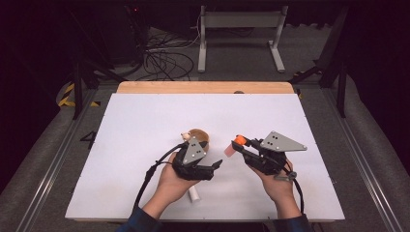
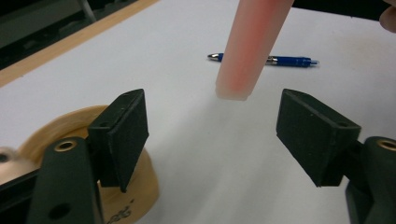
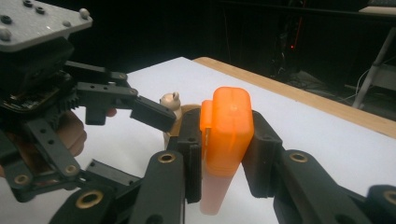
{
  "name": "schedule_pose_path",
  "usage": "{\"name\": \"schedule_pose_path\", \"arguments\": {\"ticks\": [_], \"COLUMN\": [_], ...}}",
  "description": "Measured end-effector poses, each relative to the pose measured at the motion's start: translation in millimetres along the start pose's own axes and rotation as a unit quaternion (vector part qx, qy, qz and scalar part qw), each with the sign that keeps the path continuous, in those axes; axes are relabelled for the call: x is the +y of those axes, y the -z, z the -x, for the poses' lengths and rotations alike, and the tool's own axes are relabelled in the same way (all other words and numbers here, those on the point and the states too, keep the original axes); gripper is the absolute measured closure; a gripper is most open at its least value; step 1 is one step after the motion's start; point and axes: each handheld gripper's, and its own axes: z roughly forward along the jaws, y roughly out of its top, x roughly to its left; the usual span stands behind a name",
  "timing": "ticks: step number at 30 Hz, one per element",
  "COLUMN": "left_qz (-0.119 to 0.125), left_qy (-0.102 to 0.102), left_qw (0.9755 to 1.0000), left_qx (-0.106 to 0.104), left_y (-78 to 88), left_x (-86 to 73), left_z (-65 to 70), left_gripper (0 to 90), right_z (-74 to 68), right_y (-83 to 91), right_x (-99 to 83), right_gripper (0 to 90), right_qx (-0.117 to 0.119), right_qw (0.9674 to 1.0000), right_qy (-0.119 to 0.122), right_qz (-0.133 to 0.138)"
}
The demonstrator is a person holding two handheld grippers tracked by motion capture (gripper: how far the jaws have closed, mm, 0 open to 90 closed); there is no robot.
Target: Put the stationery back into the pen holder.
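- The cap (image 3: 227, 126), orange at the top with a pale translucent pink lower part, is cut off at the top of the left gripper view, where just its pink end shows, hanging above the sheet.
- In the high view the cap (image 1: 234, 145) is small; the orange end and the pink end can be told apart, little more.
- A white cylinder (image 1: 194, 194) lies partly under the left hand (image 1: 170, 181); what it is cannot be made out.
- The wooden holder (image 1: 199, 135) is half hidden behind the left gripper (image 1: 218, 164); a small figure (image 1: 185, 137) sits at its left edge, too small to read.
- A blue pen (image 2: 268, 59) lies on the sheet beyond the cap, partly hidden behind it in the left gripper view.
- The white sheet (image 1: 145, 121) covers most of the table; a strip of wooden edge (image 1: 203, 87) shows at the far side.
- There is open sheet to the left, to the right and beyond both grippers; the work sits in the near middle.
- The right gripper (image 3: 223, 149) is clamped on the cap's orange end, pads pressing on both sides, pink end pointing down towards the left gripper.
- The left gripper's jaws stand apart, nothing between the pads; the cap's pink end hangs just beyond them, not touching.
- The holder lies just beside the left gripper's left jaw.
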Motion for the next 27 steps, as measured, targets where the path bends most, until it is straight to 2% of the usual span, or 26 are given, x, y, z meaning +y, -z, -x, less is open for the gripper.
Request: {"name": "schedule_pose_path", "arguments": {"ticks": [9,12,19,27], "left_qz": [0.008,-0.003,-0.012,0.003], "left_qy": [0.021,0.013,0.013,0.017], "left_qw": [0.9996,0.9998,0.9997,0.9997], "left_qx": [0.015,0.016,0.016,0.017], "left_y": [15.8,17.0,22.9,31.1], "left_x": [-17.5,-21.1,-34.7,-39.9], "left_z": [-18.2,-21.5,-30.9,-38.5], "left_gripper": [18.0,16.5,14.7,14.0], "right_z": [-12.0,-15.7,-19.4,-24.3], "right_y": [-19.0,-24.8,-40.6,-65.2], "right_x": [19.8,25.8,33.4,36.8], "right_gripper": [71.9,71.9,71.9,71.9], "right_qx": [0.004,0.005,0.004,0.007], "right_qw": [0.9997,0.9996,0.9994,0.9992], "right_qy": [0.022,0.028,0.032,0.038], "right_qz": [0.004,0.005,0.009,0.006]}}
